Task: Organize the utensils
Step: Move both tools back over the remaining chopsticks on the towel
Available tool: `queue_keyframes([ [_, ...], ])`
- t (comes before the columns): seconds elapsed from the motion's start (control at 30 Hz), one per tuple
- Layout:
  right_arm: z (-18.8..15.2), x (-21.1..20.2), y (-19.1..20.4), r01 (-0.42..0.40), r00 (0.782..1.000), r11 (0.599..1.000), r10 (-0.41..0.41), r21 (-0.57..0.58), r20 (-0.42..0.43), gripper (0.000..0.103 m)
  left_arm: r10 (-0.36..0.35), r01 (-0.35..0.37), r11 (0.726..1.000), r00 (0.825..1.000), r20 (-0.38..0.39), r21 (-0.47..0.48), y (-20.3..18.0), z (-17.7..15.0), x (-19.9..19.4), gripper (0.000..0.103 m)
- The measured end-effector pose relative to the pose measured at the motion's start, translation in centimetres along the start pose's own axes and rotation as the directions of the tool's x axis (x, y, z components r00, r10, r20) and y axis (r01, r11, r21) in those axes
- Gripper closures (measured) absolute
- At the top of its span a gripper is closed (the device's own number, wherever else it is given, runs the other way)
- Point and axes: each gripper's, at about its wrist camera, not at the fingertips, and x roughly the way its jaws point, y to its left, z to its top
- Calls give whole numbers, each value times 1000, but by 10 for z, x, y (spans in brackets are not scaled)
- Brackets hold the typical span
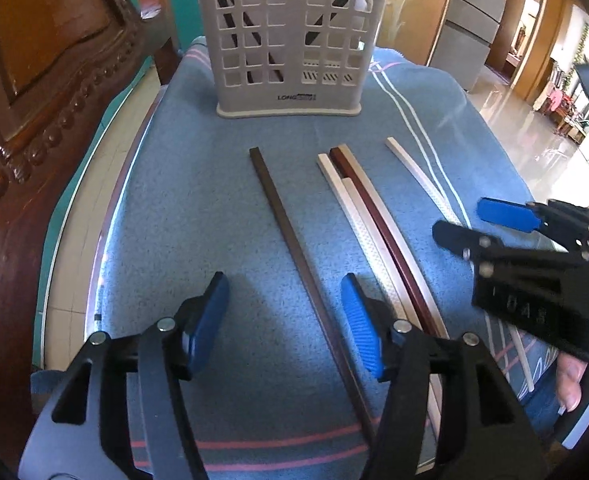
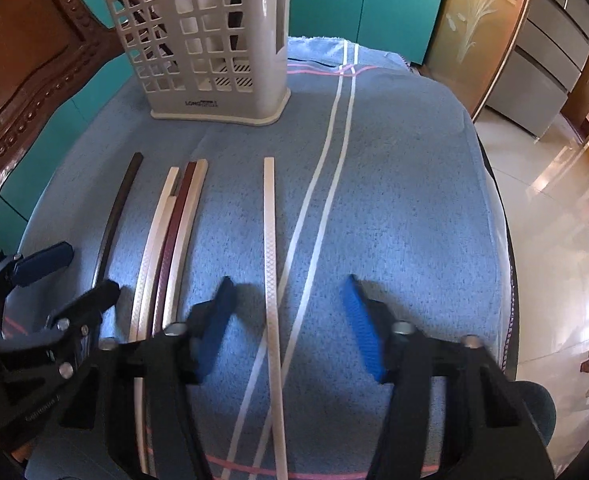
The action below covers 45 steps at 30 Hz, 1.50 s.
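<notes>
Six slim square-section chopsticks lie on the blue terry cloth (image 2: 394, 184): four cream (image 2: 272, 280), one maroon (image 1: 378, 216), one dark brown (image 1: 290, 236). Behind stands a lattice plastic holder (image 1: 290, 36). Left gripper (image 1: 286, 320) and right gripper (image 2: 290, 328) fingers are apart, empty.

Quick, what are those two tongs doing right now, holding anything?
Left tongs: open, empty, straddling the dark chopstick.
Right tongs: open, empty, straddling the lone cream chopstick.
</notes>
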Motion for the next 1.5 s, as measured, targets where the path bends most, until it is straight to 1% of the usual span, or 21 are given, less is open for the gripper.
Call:
queue_keyframes([
  [0.03,2,1,1,1,1000,1000,-1,2,-3,67,-4,4,1000,1000,2,9,0,0,0,44],
  [0.07,3,2,2,5,1000,1000,-4,8,-8,70,-4,4,1000,1000,2,19,0,0,0,44],
  [0.13,6,4,5,10,1000,1000,-10,17,-13,78,-9,9,999,1000,3,37,-1,0,0,43],
  [0.17,7,5,7,14,1000,1000,-14,22,-15,81,-16,15,999,1000,4,44,0,0,0,43],
  [0.23,9,7,10,21,1000,999,-21,36,-20,90,-26,26,998,1000,6,57,0,-1,-1,43],
  [0.3,10,7,10,28,999,998,-26,55,-27,92,-37,36,996,999,8,76,1,-2,-1,43],
  [0.4,14,8,8,29,999,995,-26,92,-41,93,-54,54,993,999,3,100,2,-4,-2,43],
  [0.53,18,10,9,37,998,993,-31,110,-53,93,-69,69,989,998,-4,130,2,-5,-3,43],
  [0.7,20,10,8,42,997,996,-36,84,-72,93,-81,83,986,997,-17,142,4,0,0,43],
  [0.87,20,11,9,58,994,997,-54,40,-91,92,-55,58,988,998,-31,143,-2,11,7,41],
  [1.0,19,11,7,43,995,998,-40,34,-92,92,-49,56,990,997,-54,128,-4,16,9,43],
  [1.1,20,12,7,39,995,999,-36,24,-95,92,-51,57,990,997,-53,130,-4,17,9,43],
  [1.27,20,12,12,51,994,999,-52,-19,-97,92,-57,64,988,997,-54,137,-4,21,13,43],
  [1.37,20,11,10,40,994,999,-41,-9,-102,90,-58,65,989,997,-54,132,-5,24,14,43],
  [1.43,20,11,8,40,994,999,-41,-6,-102,87,-57,63,989,997,-54,131,-6,24,15,43],
  [1.5,20,11,7,41,994,999,-42,-9,-97,86,-57,63,989,997,-53,131,-6,24,15,44],
])
